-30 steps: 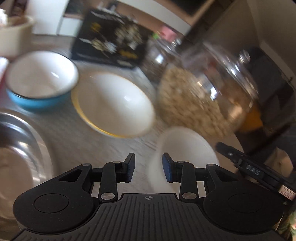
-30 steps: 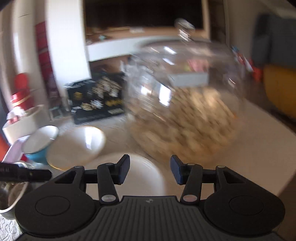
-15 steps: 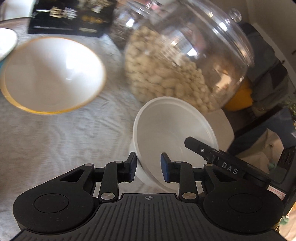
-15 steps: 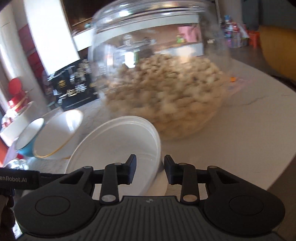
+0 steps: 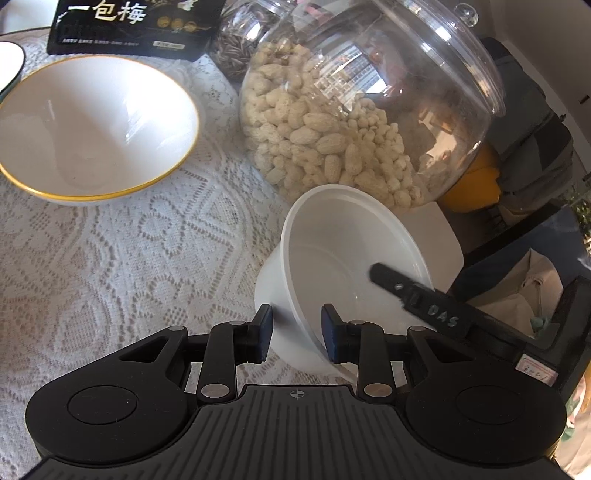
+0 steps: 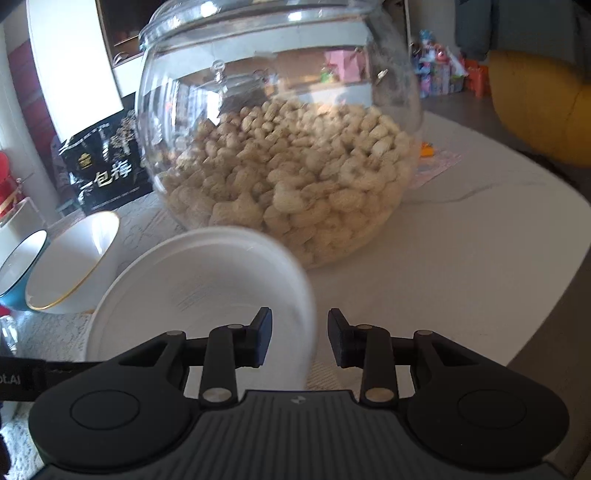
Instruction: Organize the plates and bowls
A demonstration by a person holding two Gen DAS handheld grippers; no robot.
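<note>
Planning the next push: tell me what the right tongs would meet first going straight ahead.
The right tongs already straddle the white bowl's rim. Straight ahead, past bare table, the peanut jar looks first, though depth is unclear.

Three bowls (image 6: 199,291), one jar (image 6: 280,147), one packet (image 5: 133,26)

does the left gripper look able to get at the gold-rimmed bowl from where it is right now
Probably not at once: the left gripper has its fingers astride the wall of the white plastic bowl. The lace cloth between it and the gold-rimmed bowl is bare.
</note>
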